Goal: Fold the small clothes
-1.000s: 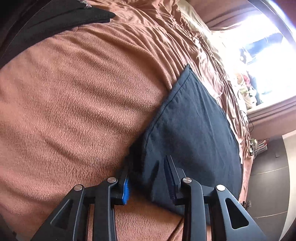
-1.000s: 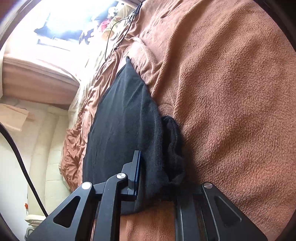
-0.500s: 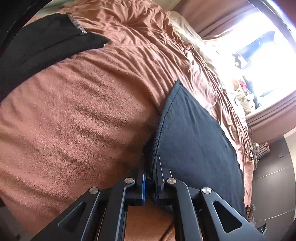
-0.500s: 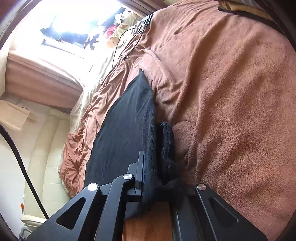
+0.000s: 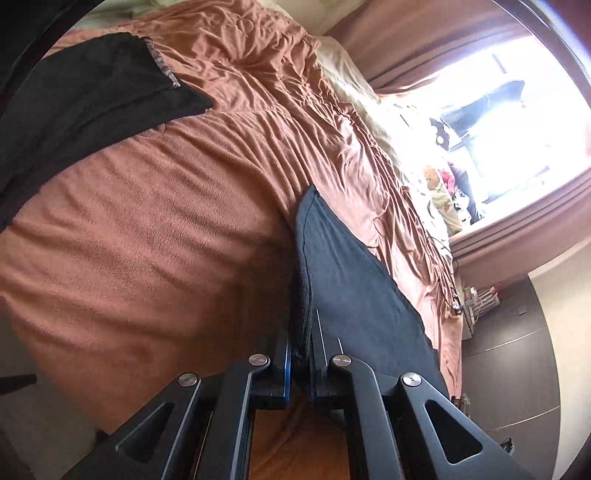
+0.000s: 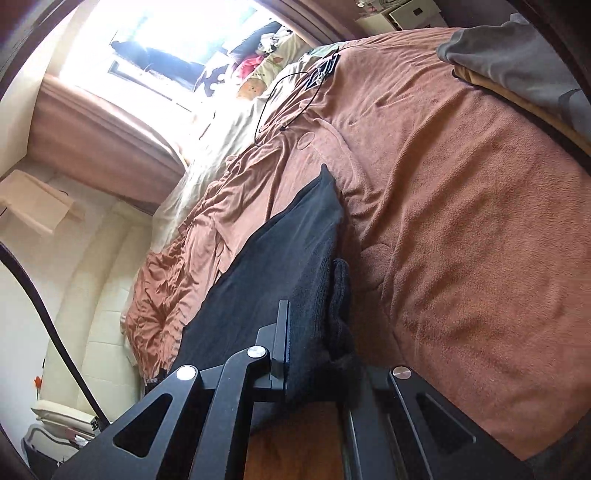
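Rumpled brown bedspread [image 5: 155, 236], glaring bright window [image 6: 177, 37], brownish curtains [image 5: 406, 40], dark wardrobe doors [image 5: 517, 369]

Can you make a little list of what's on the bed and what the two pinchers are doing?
surface: brown blanket on a bed
main item: dark garment, lying on the blanket
left gripper: shut on the garment's edge
right gripper: shut on a thick bunch of the garment
other clothes: black cloth far left; grey cloth far right
background: bright window, soft toys by it
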A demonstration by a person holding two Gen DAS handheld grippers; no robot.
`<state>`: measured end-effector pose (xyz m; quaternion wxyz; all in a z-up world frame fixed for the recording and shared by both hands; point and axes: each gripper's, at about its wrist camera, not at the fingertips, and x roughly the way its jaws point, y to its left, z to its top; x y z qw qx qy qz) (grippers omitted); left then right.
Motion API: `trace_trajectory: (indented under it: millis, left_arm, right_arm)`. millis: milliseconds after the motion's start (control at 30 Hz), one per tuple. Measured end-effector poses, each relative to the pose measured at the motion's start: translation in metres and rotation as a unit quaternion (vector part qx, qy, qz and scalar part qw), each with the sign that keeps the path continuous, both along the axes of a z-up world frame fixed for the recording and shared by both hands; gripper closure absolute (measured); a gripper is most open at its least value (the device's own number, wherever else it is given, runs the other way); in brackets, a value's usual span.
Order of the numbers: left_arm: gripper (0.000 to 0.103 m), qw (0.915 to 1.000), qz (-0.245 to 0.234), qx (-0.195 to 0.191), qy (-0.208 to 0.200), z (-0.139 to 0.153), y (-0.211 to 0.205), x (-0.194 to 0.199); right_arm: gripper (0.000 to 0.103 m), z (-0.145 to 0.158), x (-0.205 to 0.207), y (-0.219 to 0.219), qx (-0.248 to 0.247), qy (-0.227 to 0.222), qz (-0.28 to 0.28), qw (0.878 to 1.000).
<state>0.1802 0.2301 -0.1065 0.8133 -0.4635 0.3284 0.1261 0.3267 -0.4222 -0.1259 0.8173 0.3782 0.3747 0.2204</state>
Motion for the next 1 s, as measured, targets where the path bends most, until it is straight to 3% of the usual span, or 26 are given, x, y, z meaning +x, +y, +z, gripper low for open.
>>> trace_trajectory:
  millis: [400,600,833,900,1000]
  left_arm:
    - [0.097,0.9994,-0.014,-0.031,-0.010,-0.013,-0.017,-0.061]
    - [0.097,0.9985,-0.010,-0.053,0.008,-0.045,-0.012,-0.075]
    - [0.097,0.9963,-0.018,-0.076,0.035,-0.086,-0.012,-0.078]
    - [0.096,0.9960,-0.022,-0.080,0.034,-0.091,-0.013,-0.080]
    - [0.096,0.9958,-0.026,-0.078,0.040,-0.095,-0.014,-0.079]
  right_arm:
    - [0.103,-0.004,-0.046,-0.027,-0.012,0.018,-0.006,1.000]
    - [0.103,-0.013,-0.053,-0.030,-0.022,0.040,-0.012,0.999]
    - [0.099,-0.029,-0.051,-0.020,-0.070,0.113,-0.009,0.991]
    - [0.094,-0.022,-0.057,-0.023,-0.085,0.115,-0.014,0.990]
    - [0.062,-0.007,-0.067,-0.028,-0.103,0.109,-0.026,0.988]
